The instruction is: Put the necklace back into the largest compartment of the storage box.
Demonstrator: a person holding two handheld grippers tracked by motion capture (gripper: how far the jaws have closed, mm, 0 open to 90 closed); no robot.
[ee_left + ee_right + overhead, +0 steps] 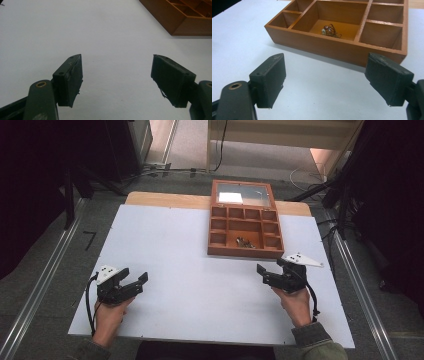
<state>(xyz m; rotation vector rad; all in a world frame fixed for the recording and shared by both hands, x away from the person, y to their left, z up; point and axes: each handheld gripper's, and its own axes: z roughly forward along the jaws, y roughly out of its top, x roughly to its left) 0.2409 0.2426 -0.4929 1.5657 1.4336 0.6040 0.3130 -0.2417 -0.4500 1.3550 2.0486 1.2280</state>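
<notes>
Both grippers, left [136, 281] and right [268, 269], jaws wide (holding nothing).

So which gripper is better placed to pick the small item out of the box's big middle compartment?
Probably the right gripper: it sits open just in front of the wooden compartment box, facing the small wire-like item. The left gripper, also open, is farther off.

Worktop [200, 285]: we record a white board over a wooden top, whose light wood strip shows along the far edge | On it: we list one wooden compartment box [245, 251], lid [243, 194] open and raised at the far side, toward the far right | Box contents: small tangled item [329, 30] in the large middle compartment
</notes>
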